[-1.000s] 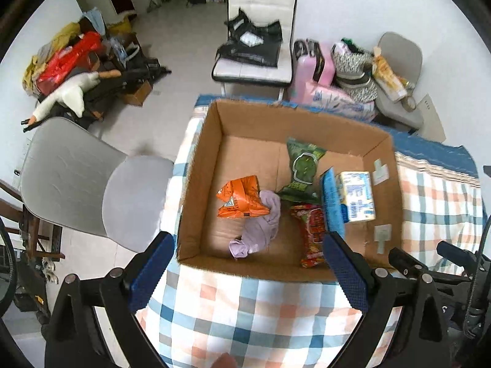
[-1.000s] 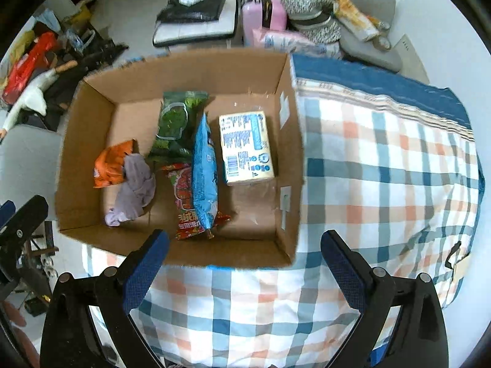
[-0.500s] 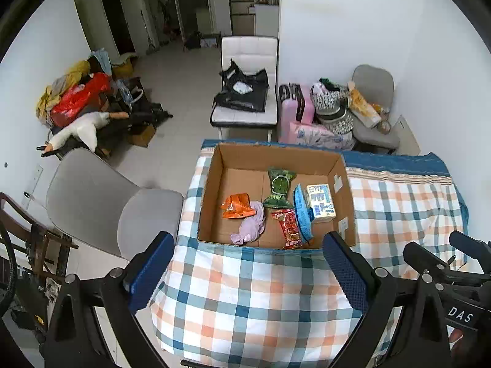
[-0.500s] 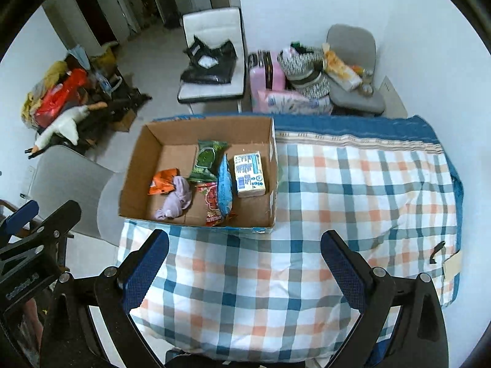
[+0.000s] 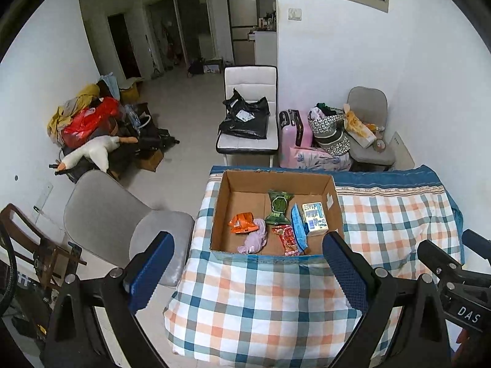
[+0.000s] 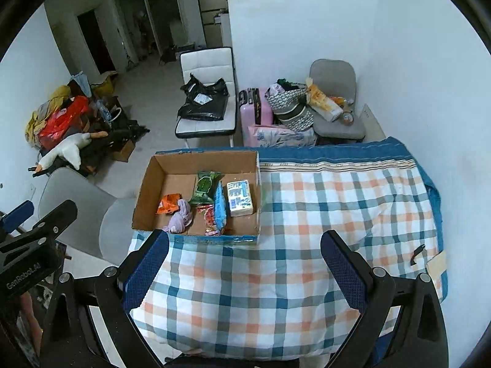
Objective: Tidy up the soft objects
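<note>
Both your left tongs (image 5: pixel 245 266) and right tongs (image 6: pixel 245 265) gape wide, empty; hold clear, everything soft sits in the cardboard box (image 5: pixel 221 211).

Left gripper (image 5: pixel 248 271): black angular frame, blue textured pads (image 5: pixel 152 271), silver screws at finger joints. Right gripper (image 6: pixel 244 271): same black frame, blue pads (image 6: pixel 145 271), silver screws. White lettering on bodies: "DAS" on right, "GenRobot.AI" on left.

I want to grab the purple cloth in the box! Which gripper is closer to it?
Left, though only slightly. The left gripper hangs almost straight in front of the purple cloth. The right gripper sits farther to the cloth's right. Both are open, held back over the checked blanket.
</note>
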{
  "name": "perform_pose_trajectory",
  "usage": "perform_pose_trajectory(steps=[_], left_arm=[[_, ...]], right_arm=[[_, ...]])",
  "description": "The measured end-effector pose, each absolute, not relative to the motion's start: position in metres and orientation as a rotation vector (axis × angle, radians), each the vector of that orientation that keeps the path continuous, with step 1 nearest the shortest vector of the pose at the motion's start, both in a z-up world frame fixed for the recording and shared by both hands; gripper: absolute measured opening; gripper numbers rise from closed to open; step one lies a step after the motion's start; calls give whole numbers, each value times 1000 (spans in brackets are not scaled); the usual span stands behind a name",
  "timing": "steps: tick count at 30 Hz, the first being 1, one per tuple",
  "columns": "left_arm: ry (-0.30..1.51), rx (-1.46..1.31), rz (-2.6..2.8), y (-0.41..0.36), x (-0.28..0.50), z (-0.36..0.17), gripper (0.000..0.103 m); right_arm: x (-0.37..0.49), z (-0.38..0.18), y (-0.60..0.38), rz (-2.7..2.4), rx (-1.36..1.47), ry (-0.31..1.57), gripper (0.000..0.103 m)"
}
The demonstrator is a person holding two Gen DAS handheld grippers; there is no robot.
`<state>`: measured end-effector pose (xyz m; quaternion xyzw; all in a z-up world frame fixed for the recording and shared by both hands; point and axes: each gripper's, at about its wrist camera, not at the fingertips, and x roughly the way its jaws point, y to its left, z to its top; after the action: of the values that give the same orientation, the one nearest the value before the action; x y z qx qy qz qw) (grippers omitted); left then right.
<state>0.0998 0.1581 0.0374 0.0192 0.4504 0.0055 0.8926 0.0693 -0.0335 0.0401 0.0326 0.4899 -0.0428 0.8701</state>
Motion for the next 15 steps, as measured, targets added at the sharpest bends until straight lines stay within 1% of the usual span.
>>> perform_pose_trajectory(steps=[15], left_arm=[[922,51,-26,151,99,45,99]], right_arm=[[64,52,-42,-158,56,1001,101]])
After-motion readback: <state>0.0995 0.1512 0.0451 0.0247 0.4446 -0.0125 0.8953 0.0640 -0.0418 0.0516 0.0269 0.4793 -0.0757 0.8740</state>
